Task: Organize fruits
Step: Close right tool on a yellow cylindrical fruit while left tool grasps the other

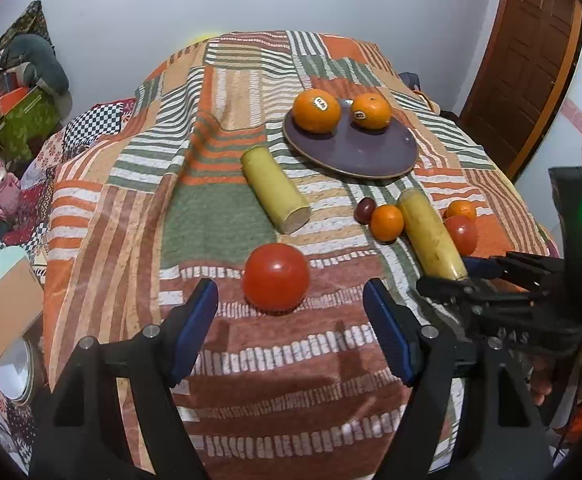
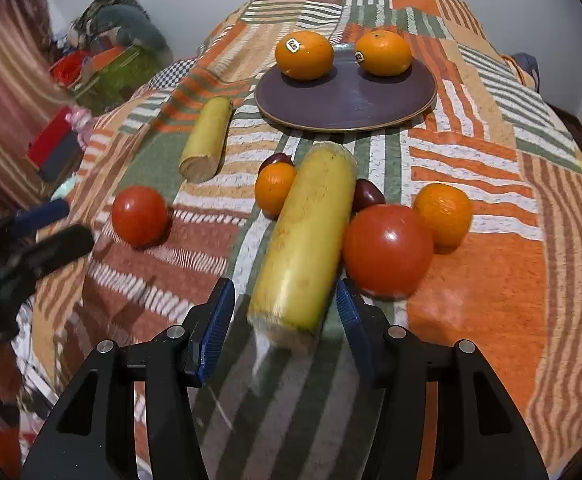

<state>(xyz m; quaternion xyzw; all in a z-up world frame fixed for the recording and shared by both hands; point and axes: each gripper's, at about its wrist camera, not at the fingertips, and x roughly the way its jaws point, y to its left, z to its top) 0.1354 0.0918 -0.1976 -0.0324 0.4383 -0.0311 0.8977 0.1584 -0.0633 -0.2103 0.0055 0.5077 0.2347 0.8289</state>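
A purple plate [image 1: 367, 152] [image 2: 347, 98] holds two stickered oranges [image 1: 317, 111] [image 1: 371, 111]. My left gripper [image 1: 291, 308] is open, just short of a red tomato [image 1: 276, 278] [image 2: 139, 215]. My right gripper [image 2: 285, 306] [image 1: 447, 280] is open, its jaws on either side of the near end of a yellow banana piece [image 2: 307, 236] [image 1: 431, 236]. A second tomato [image 2: 387, 249], two small oranges [image 2: 443, 208] [image 2: 274, 187] and two dark plums [image 2: 367, 194] [image 2: 276, 159] lie around it. Another banana piece [image 1: 273, 189] [image 2: 207, 144] lies to the left.
Everything rests on a striped patchwork blanket [image 1: 211, 184] over a table. Boxes and clutter [image 1: 19, 116] stand to the left, with a pink toy [image 1: 1, 186]. A brown door [image 1: 531, 60] is at the right.
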